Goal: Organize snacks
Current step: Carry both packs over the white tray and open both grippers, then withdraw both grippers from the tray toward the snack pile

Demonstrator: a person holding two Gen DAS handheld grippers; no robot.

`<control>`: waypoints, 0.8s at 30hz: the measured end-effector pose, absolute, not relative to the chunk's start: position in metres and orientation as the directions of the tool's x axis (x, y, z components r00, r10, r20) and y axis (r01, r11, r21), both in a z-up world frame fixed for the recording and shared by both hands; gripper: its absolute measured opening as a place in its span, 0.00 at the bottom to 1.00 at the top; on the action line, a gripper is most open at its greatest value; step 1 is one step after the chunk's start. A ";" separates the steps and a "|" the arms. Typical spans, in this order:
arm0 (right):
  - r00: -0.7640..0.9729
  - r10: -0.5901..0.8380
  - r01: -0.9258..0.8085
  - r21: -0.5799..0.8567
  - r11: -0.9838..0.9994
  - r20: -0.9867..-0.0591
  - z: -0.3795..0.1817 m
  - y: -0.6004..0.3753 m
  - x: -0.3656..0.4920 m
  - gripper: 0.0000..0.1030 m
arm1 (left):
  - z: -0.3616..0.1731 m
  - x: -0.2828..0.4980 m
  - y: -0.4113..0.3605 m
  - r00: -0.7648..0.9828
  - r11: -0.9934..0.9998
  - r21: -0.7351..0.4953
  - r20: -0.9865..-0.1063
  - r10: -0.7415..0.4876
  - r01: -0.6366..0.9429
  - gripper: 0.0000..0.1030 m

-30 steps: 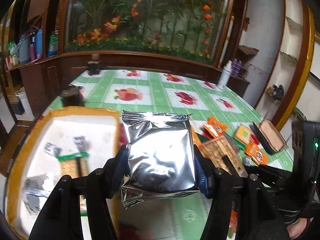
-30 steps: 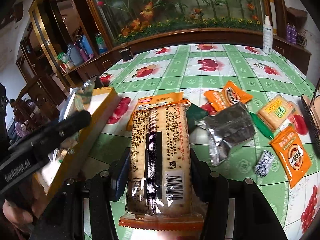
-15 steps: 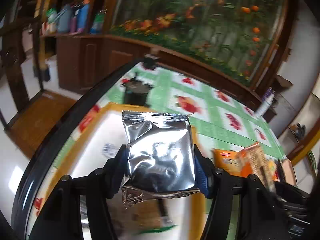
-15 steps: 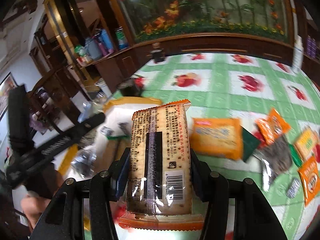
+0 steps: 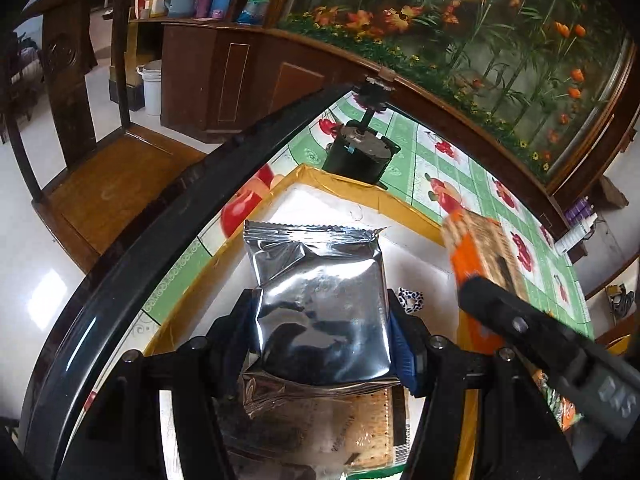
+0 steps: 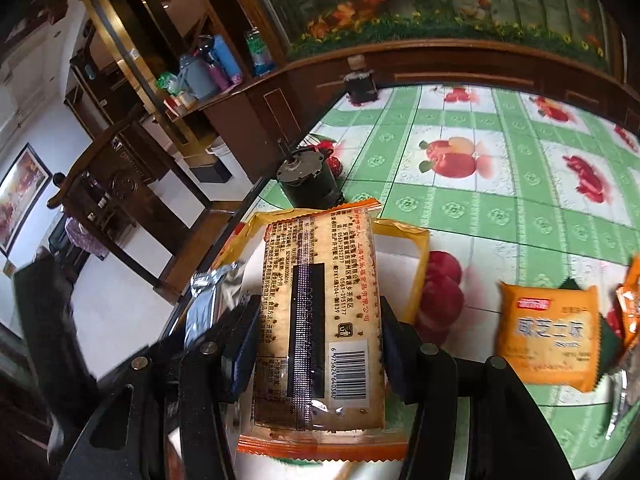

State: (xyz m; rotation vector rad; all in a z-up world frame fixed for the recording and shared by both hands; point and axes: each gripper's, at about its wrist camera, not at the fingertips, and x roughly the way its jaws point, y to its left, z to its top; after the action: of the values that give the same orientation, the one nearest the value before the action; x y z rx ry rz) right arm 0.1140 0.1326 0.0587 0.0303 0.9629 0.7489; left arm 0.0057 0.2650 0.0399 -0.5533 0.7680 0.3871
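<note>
A silver pouch (image 5: 320,312) is clamped between the part-open jaws of the left gripper (image 5: 322,336), at centre frame over the white tray (image 5: 344,216). A cracker pack (image 6: 320,320) is pinched likewise by the right gripper (image 6: 318,344), low in its frame above the tray's yellow rim (image 6: 420,264). An orange packet (image 6: 548,340) is seen lying at right on the tablecloth (image 6: 500,200).

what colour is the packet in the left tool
Shiny silver foil packet, unprinted on the side shown; clearest in the left wrist view.

wooden chair (image 5: 80,152), white bucket (image 5: 152,86), dark motor (image 6: 308,180) on fruit-print tablecloth (image 6: 500,184), flower mural (image 5: 480,32)
</note>
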 end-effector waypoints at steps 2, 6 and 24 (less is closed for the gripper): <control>0.327 0.593 -0.555 0.358 0.751 -0.736 0.053 0.137 0.118 0.57 | 0.040 0.006 0.265 0.658 0.791 -0.322 -0.741 0.130 -0.520 0.59; 0.313 0.591 -0.542 0.372 0.754 -0.743 0.043 0.143 0.123 0.57 | 0.039 0.005 0.265 0.650 0.788 -0.315 -0.747 0.138 -0.529 0.58; 0.354 0.669 -0.522 0.456 0.721 -0.653 0.062 0.092 0.128 0.60 | 0.057 -0.007 0.260 0.739 0.783 -0.366 -0.652 0.170 -0.503 0.69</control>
State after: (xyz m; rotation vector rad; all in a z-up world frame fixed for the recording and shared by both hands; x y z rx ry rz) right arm 0.1277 0.0917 0.0618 0.1801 0.9305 0.7752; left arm -0.0072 0.2595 0.0570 -0.5609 0.6393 0.3913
